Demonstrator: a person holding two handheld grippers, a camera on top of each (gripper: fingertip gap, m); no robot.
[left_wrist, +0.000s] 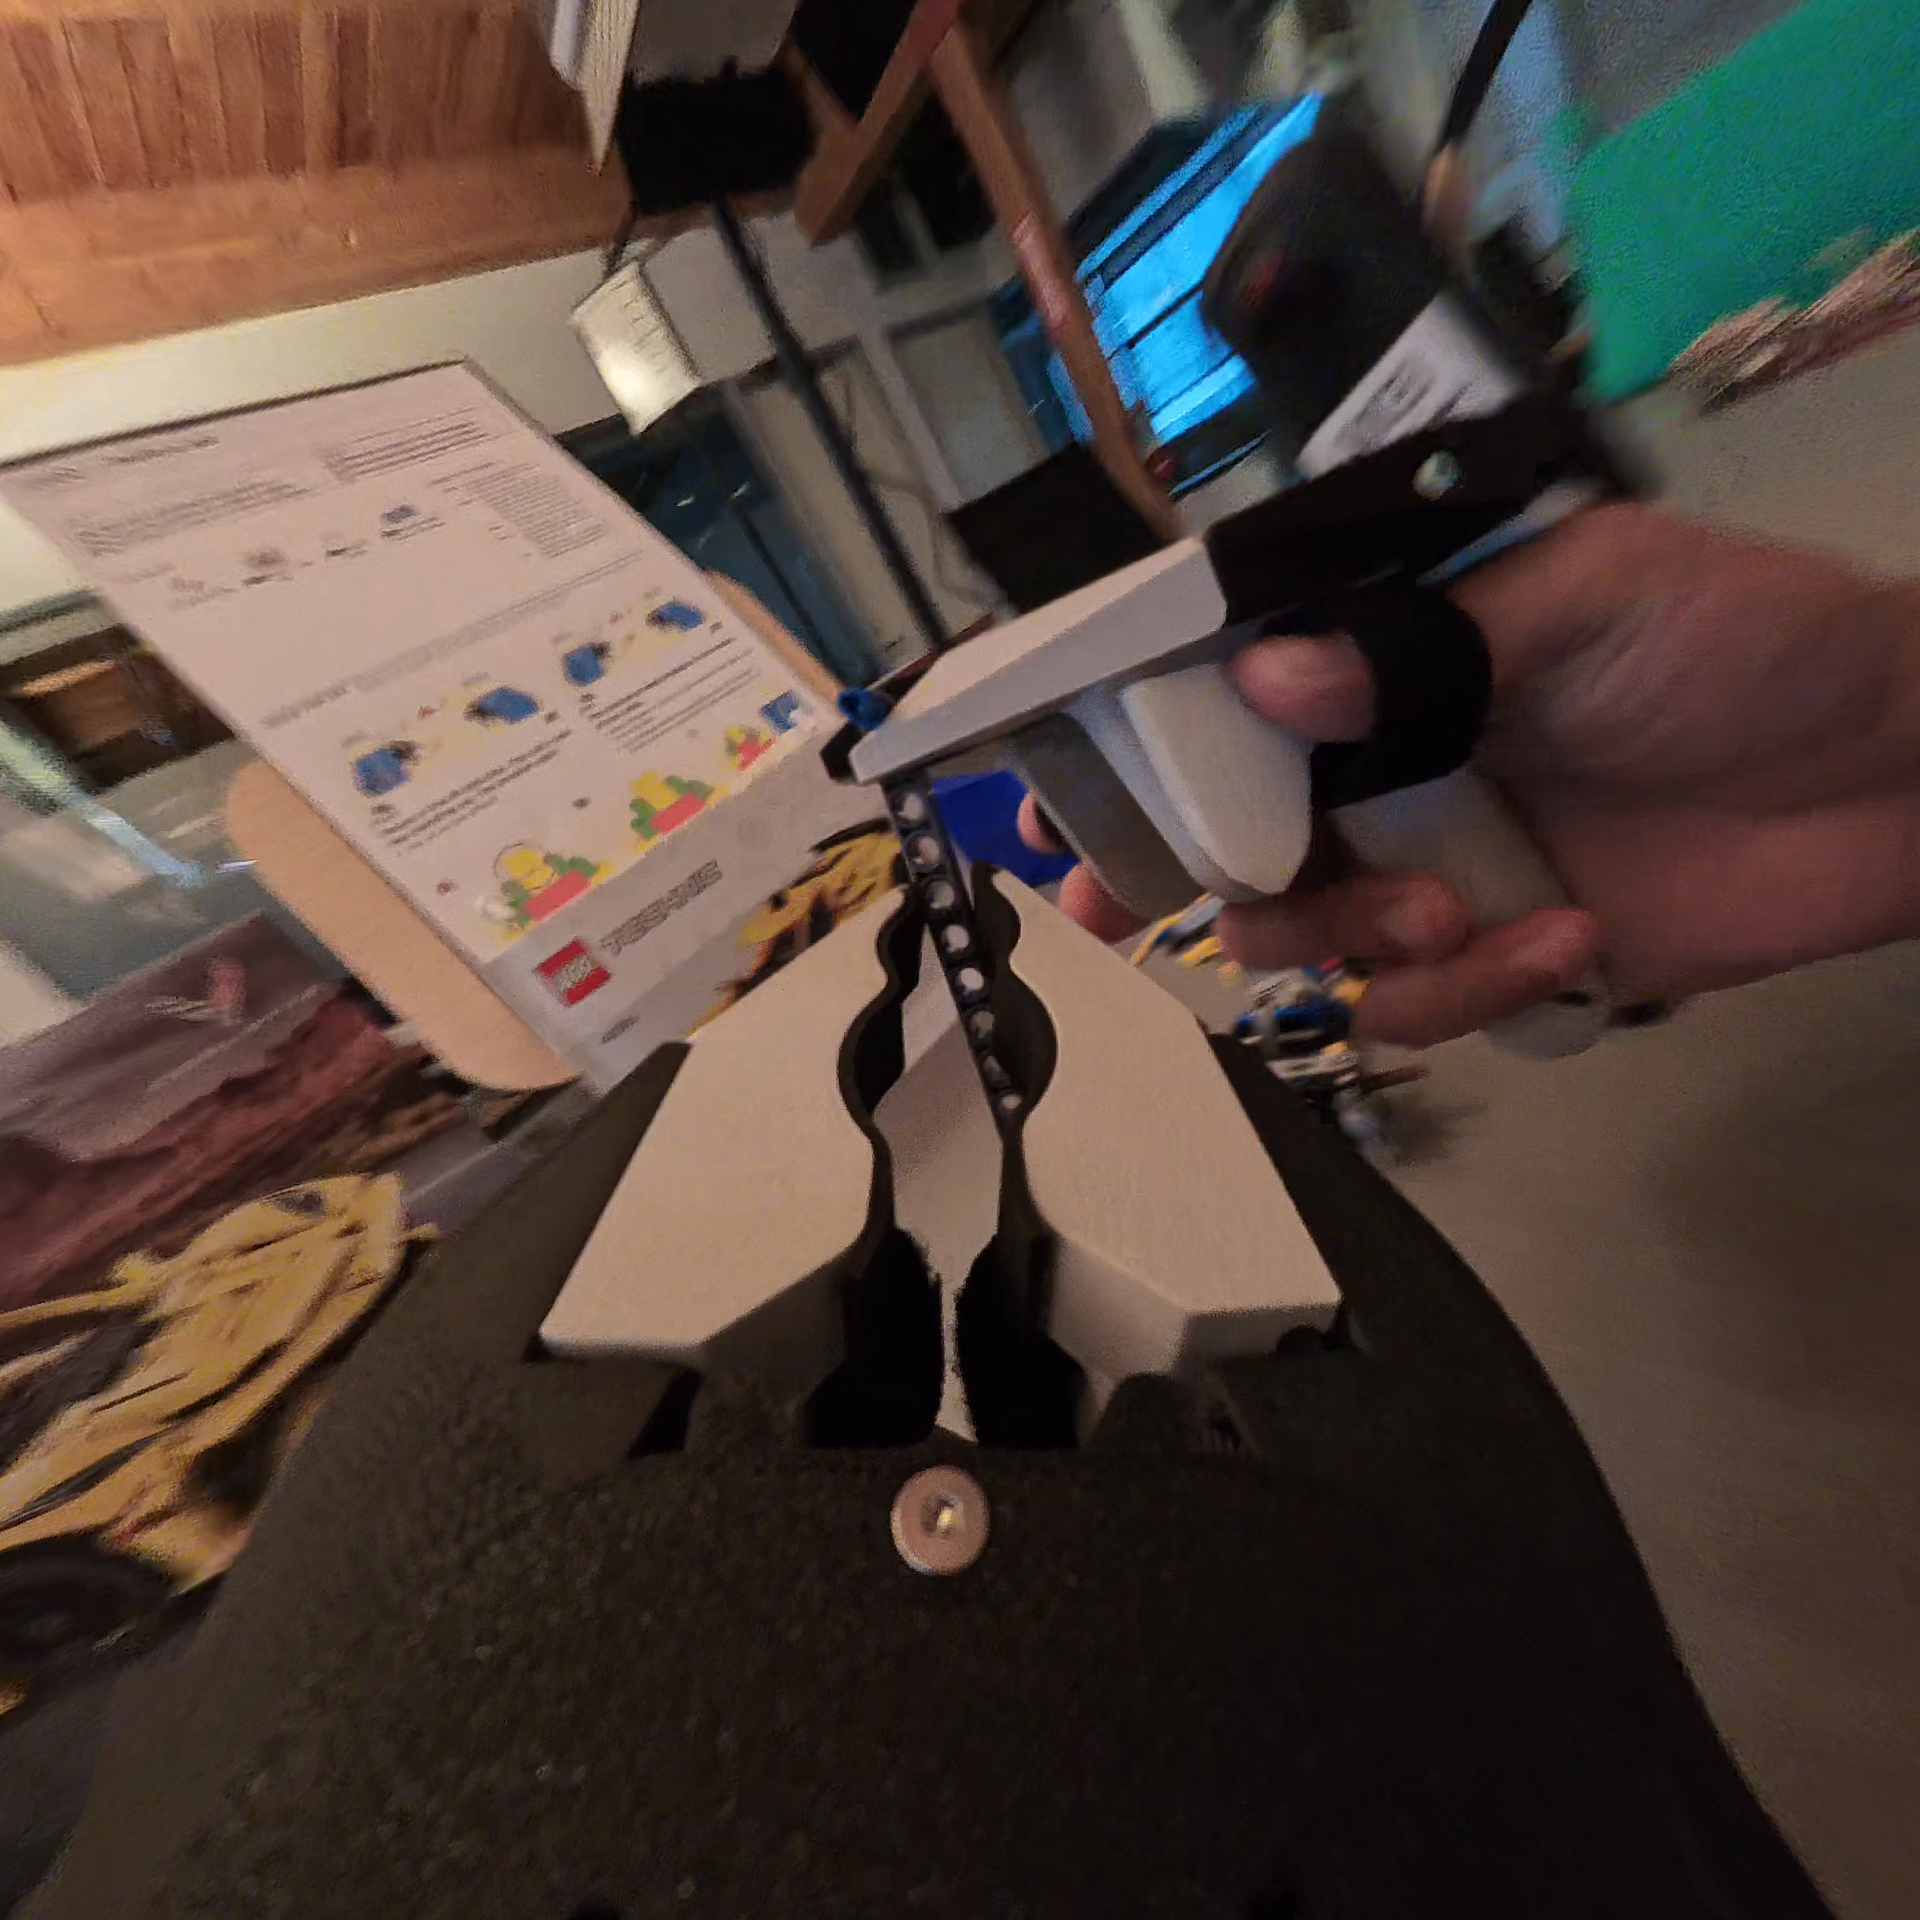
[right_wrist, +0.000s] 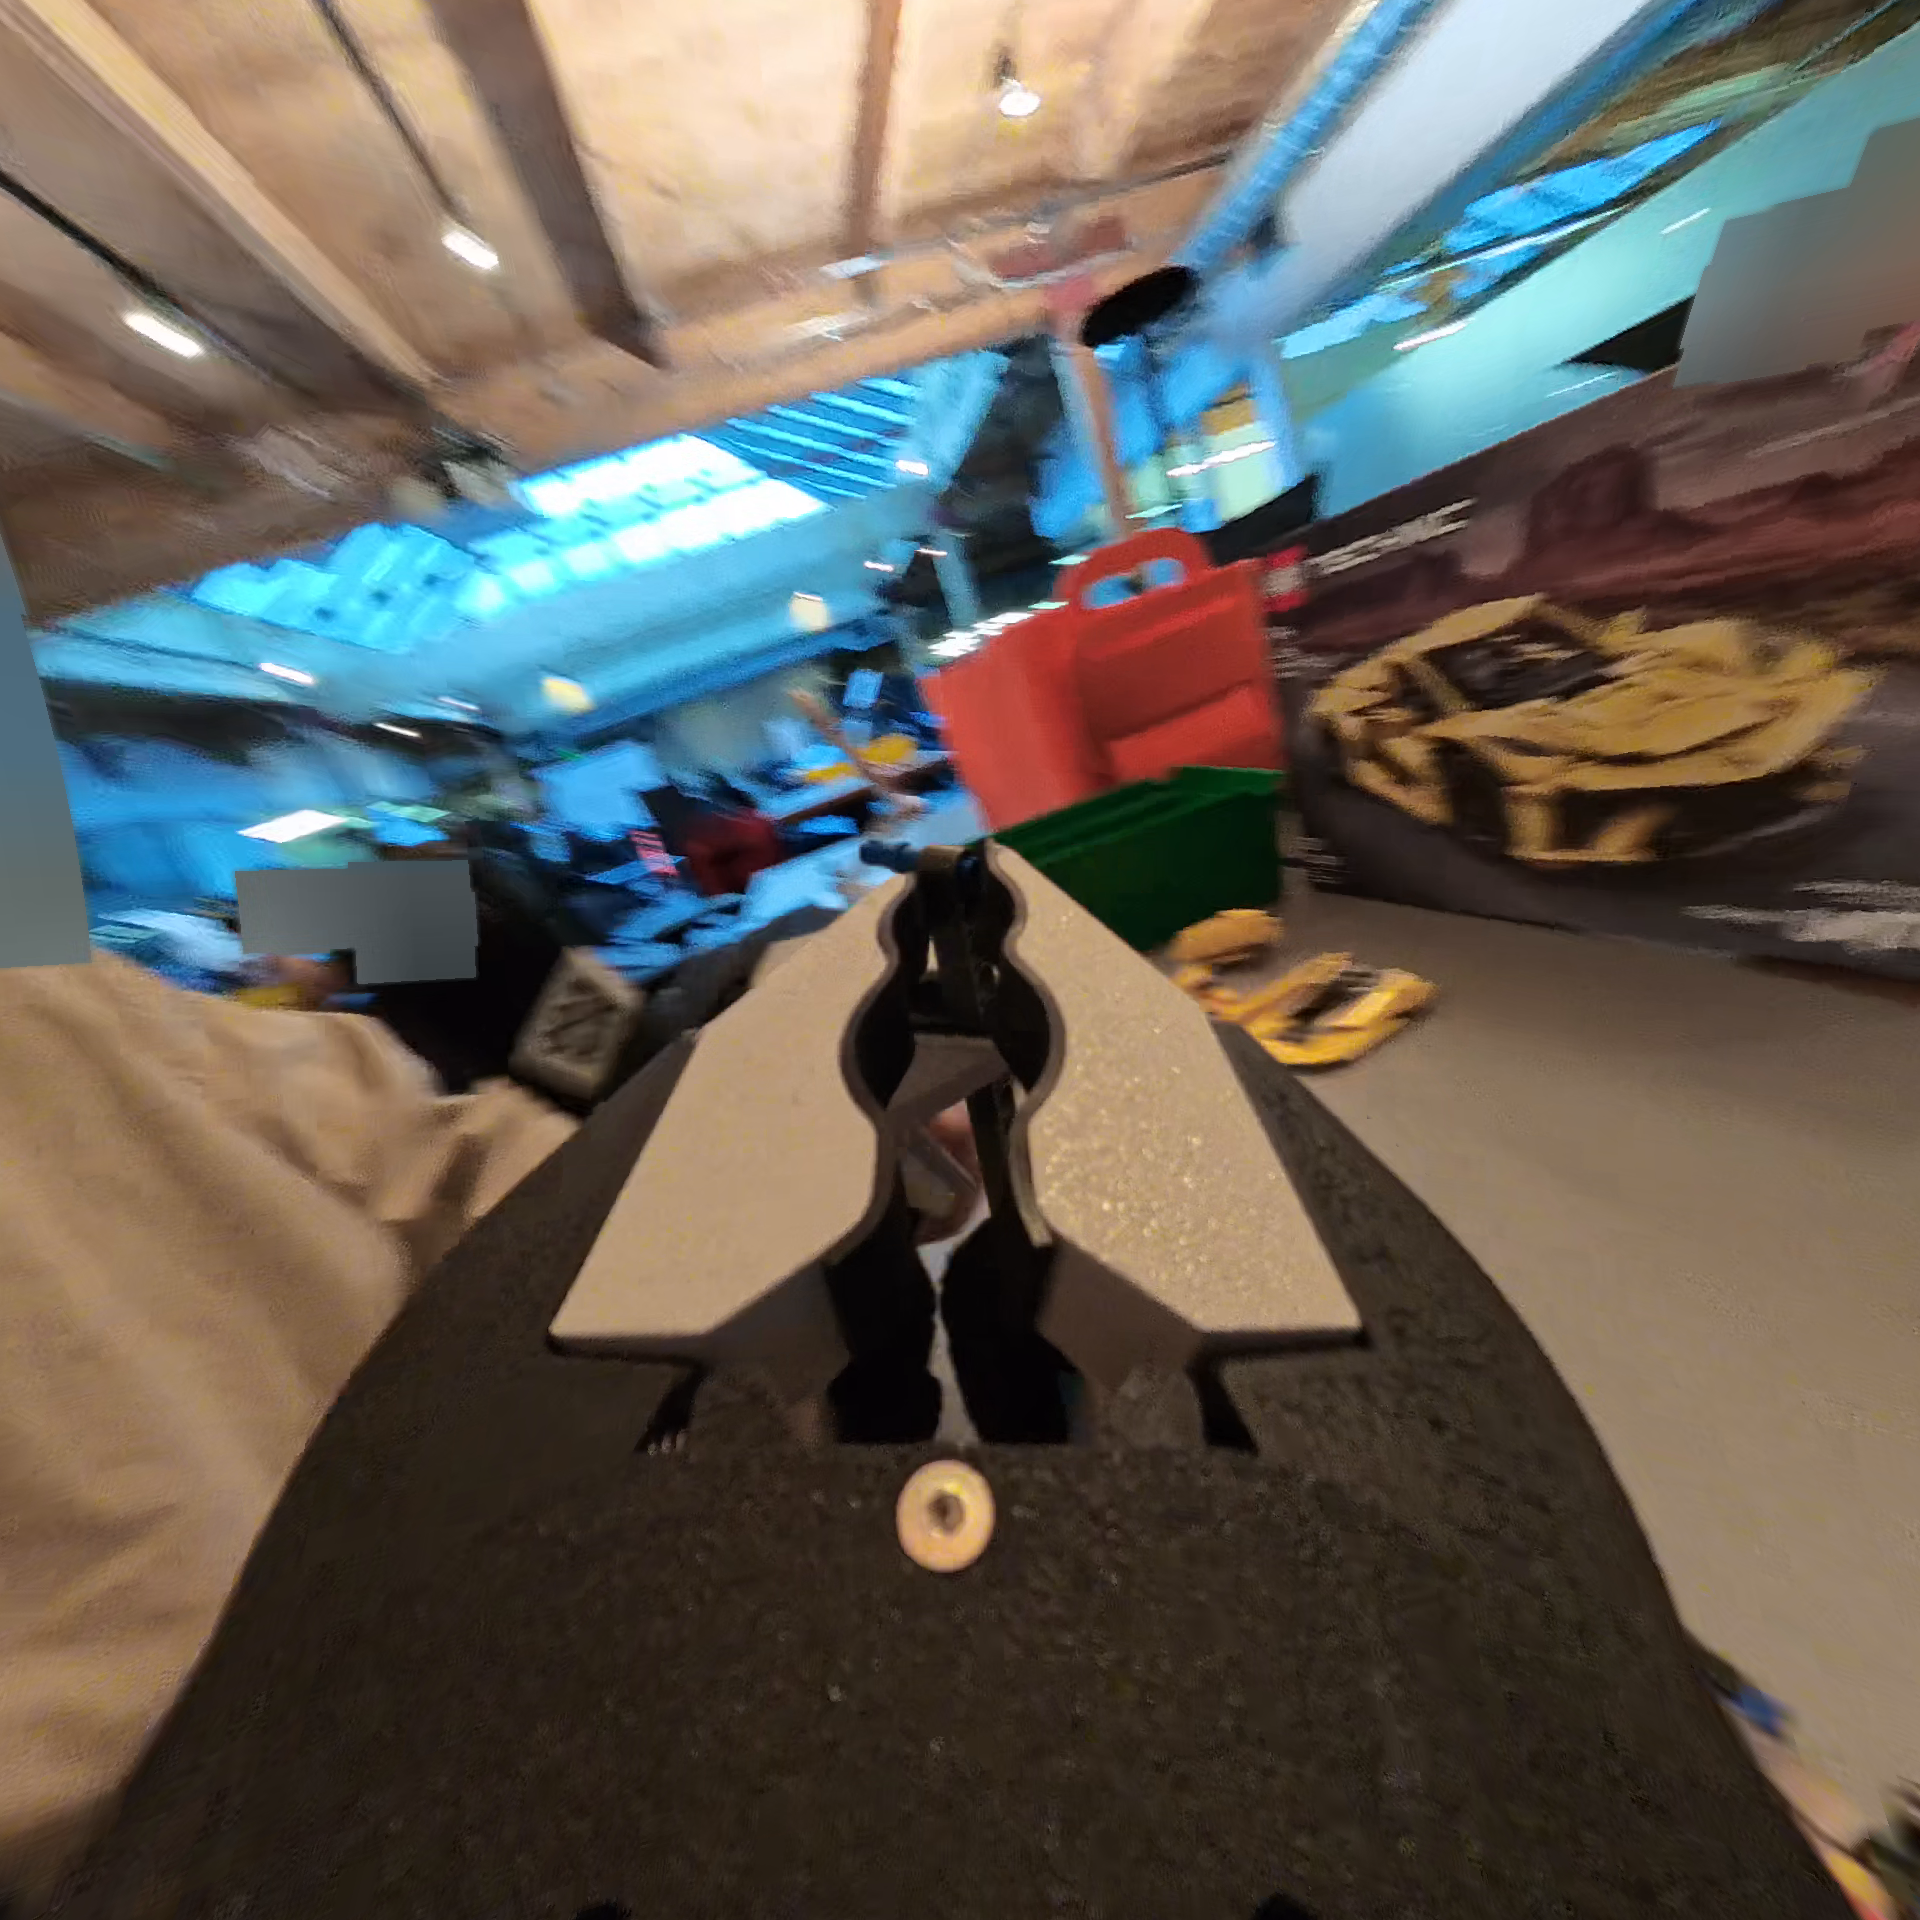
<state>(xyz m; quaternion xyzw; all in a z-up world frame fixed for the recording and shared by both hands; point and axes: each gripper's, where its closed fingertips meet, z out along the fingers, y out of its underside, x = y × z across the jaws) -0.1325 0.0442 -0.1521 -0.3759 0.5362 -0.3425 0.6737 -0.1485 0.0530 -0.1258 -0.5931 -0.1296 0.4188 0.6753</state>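
My left gripper (left_wrist: 945, 899) is shut on the lower part of a thin black beam with holes (left_wrist: 961, 961), held up off the table. My right gripper (left_wrist: 868, 743), held by a hand (left_wrist: 1662, 748), comes in from the right and grips the beam's upper end, where a small blue pin (left_wrist: 862, 707) sticks out. In the right wrist view, my right gripper (right_wrist: 948, 871) is shut on the black beam (right_wrist: 987, 1122), with the blue pin (right_wrist: 894, 854) at its fingertips. Both views are motion-blurred.
A box with a printed sheet (left_wrist: 436, 644) and a yellow car picture (left_wrist: 156, 1403) stands to the left. A small partly built model (left_wrist: 1288, 1029) lies on the grey table (left_wrist: 1662, 1351). Also there: a red carrier (right_wrist: 1122, 675), a green bin (right_wrist: 1153, 842), yellow car parts (right_wrist: 1299, 997) and a beige sleeve (right_wrist: 156, 1247). Only a small space, under 4 cm, lies between the two pairs of fingers.
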